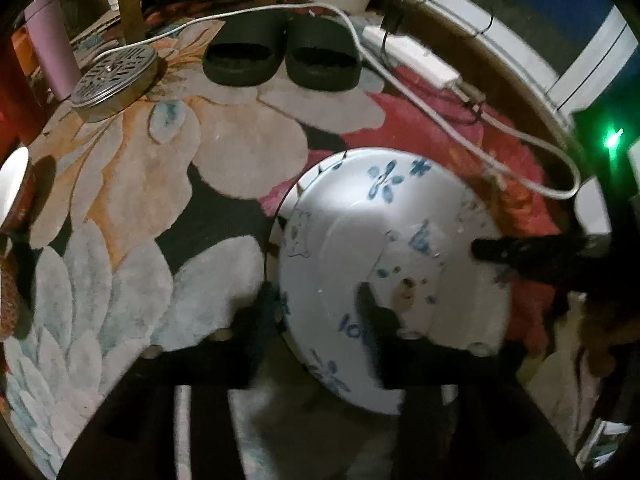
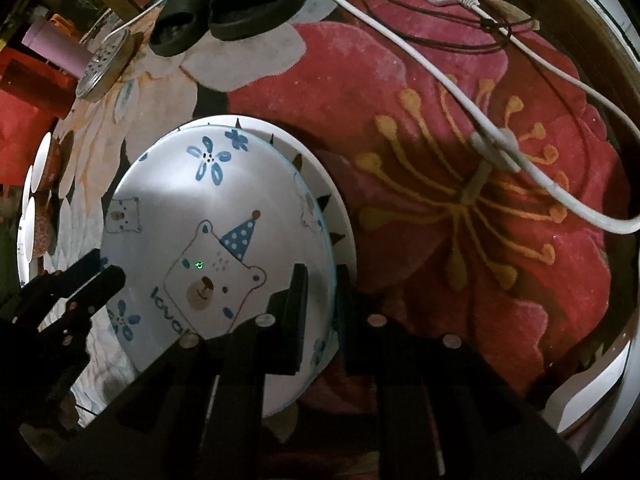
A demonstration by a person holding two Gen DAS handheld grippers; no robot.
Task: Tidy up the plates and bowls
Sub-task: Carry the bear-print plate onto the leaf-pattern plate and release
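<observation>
On the flowered rug (image 2: 460,128) we are finding the bear plate (image 2: 216,216) atop a white plate (image 2: 316,168). Right gripper (image 2: 320,304) is clamping its right rim; left gripper (image 1: 316,312) is straddling its left rim, fingers apart.

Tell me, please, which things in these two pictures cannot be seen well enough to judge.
- Bear plate: left wrist view blurs its print.
- Second plate beneath it: only a rim shows in the right wrist view; the bear plate covers the rest.
- Bowls at the left edge: cut off by the frame in both views, count unclear.
- Left gripper, right gripper: each straddles the plate's rim, grip unclear.
</observation>
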